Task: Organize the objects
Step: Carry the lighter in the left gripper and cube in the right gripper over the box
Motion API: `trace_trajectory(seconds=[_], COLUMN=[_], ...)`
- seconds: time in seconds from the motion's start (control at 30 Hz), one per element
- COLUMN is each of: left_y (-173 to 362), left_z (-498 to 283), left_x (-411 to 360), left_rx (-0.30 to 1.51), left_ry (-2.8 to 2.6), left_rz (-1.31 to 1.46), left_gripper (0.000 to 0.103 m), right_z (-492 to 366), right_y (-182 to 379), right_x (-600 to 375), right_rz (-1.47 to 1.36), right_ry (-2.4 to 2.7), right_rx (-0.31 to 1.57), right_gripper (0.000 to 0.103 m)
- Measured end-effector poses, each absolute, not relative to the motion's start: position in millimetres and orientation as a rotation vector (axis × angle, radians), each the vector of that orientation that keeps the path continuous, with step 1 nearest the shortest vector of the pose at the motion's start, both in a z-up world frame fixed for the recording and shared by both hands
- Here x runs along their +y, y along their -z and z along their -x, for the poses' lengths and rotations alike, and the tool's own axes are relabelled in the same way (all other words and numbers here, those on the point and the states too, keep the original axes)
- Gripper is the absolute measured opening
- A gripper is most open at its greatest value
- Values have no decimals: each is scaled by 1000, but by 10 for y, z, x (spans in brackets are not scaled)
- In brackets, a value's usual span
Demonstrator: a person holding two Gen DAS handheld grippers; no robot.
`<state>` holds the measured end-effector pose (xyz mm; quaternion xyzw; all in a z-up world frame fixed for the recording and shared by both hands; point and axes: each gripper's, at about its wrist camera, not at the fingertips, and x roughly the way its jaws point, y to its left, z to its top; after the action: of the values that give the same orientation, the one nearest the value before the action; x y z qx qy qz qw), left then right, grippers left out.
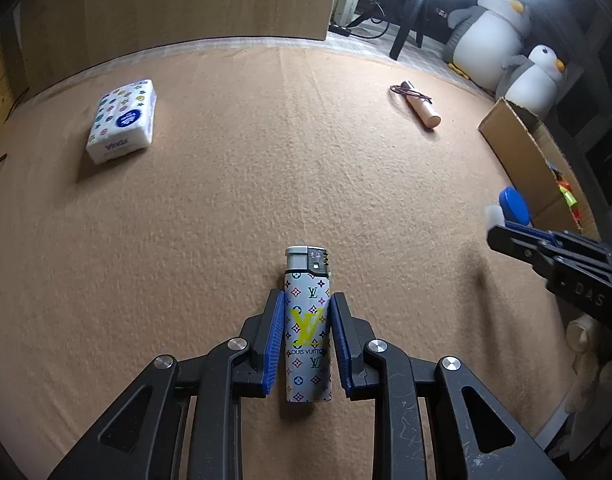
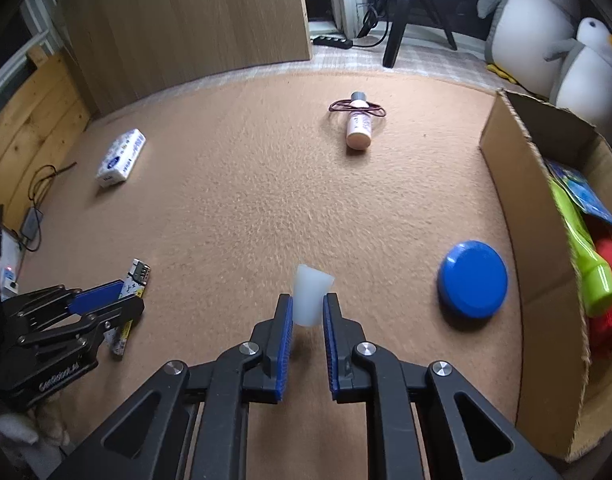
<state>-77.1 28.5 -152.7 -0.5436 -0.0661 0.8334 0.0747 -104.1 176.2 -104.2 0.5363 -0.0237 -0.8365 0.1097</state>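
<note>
**Both grippers clamped on small items over the tan carpet**

Left gripper: closed on a lighter printed with a coloured monogram, blue pads pressed to both long sides of its body, metal head pointing away from the camera. Seen from the right wrist view, same gripper low at the left edge, lighter poking out past its fingertips, close over the carpet.

Right gripper: closed on a small white translucent cup-shaped piece, wider end away from the camera, pads against its two sides. No earlier picture to show any jaw motion. Seen from the left wrist view, same gripper at the right edge with the white piece at its tips.

Just right of the white piece: a round blue lid flat on the carpet, beside the wall of an open cardboard box holding bright green, red and blue items, too blurred to name.

Farther out: a pinkish bottle lying on its side with a dark cord looped across it, and a white tissue pack with coloured print, well apart at far left.

Beyond the carpet edge: two plush penguins, a wooden panel, a tripod leg.
</note>
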Motion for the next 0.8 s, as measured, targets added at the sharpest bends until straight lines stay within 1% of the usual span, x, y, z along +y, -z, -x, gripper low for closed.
trace_trajectory(seconds=[0.2, 0.4, 0.8], left_y=[1422, 1264, 785], left_z=[755, 794, 1174], left_x=[285, 478, 1412], left_rx=[-214, -162, -30], left_ry=[-2509, -2499, -2423], left_rz=[1605, 1553, 1388], left_gripper=[25, 25, 25], right_z=[893, 800, 659], right_y=[891, 723, 372], right_x=[1817, 1852, 2425], right_rz=[-1535, -1491, -1438], right_ry=[2471, 2506, 2627], right_rx=[-95, -61, -118], right_gripper=[14, 14, 14])
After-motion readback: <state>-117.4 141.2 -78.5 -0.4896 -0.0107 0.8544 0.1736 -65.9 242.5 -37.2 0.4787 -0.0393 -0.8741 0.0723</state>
